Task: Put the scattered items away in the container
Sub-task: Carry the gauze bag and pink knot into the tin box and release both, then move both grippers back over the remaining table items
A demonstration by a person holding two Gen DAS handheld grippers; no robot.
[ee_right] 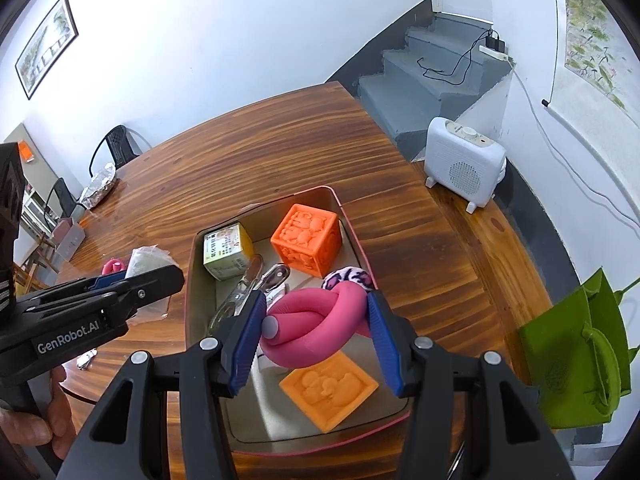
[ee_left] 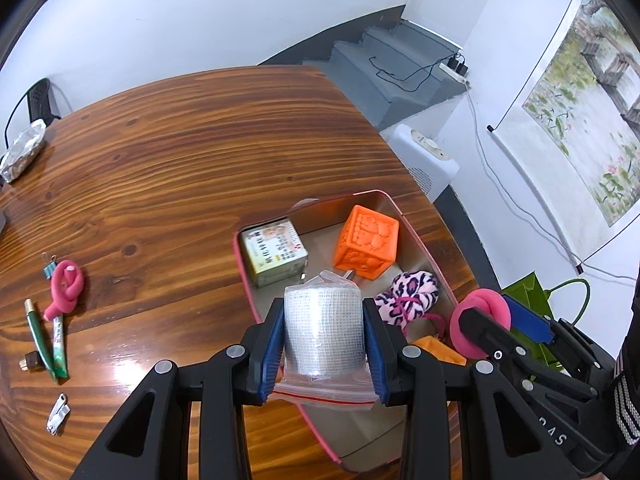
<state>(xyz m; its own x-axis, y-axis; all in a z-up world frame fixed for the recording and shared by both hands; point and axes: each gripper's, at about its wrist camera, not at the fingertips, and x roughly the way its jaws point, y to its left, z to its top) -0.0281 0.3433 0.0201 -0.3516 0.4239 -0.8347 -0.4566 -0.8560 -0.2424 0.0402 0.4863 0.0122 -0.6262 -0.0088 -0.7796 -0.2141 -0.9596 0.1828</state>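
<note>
Carrying one item apiece, both hands had their loads poised at the container (ee_left: 420, 240), a shallow tin with a pink rim set near the counter's (ee_left: 180, 152) right-hand edge. The left hand-held gripper (ee_left: 324, 344) was clenched on a bagged gauze roll (ee_left: 322, 328), pads pressing the roll's two sides with the bag's zip end hanging loose below; holding it by the firm roll rather than the slack plastic probably kept it from slipping. It hung above the tin's near left part. The right hand-held gripper (ee_right: 316, 340) grasped a knotted pink foam curler (ee_right: 312, 328) across its width, over the tin's middle.

Inside lay a small printed box (ee_right: 226, 250) and an orange cube (ee_right: 306, 242) at the far end, a leopard-print pouch (ee_right: 348, 276) by the right wall, a flat orange tile (ee_right: 330, 390) near the front, and a metal clip (ee_right: 248, 284) along the left. Bare floor showed mostly between box and tile, so that looked the safest drop spot for the roll.

Both tools crowded the same opening, just beside each other, so releasing in turn seemed wise. The walls were low, and the tin sat close to the counter's edge, so a nudge outward was a risk. Still scattered well to the left were a second pink curler (ee_left: 66, 284), a binder clip (ee_left: 50, 266), a green pen (ee_left: 38, 336), nail clippers (ee_left: 58, 414) and a small dark piece (ee_left: 30, 360).
</note>
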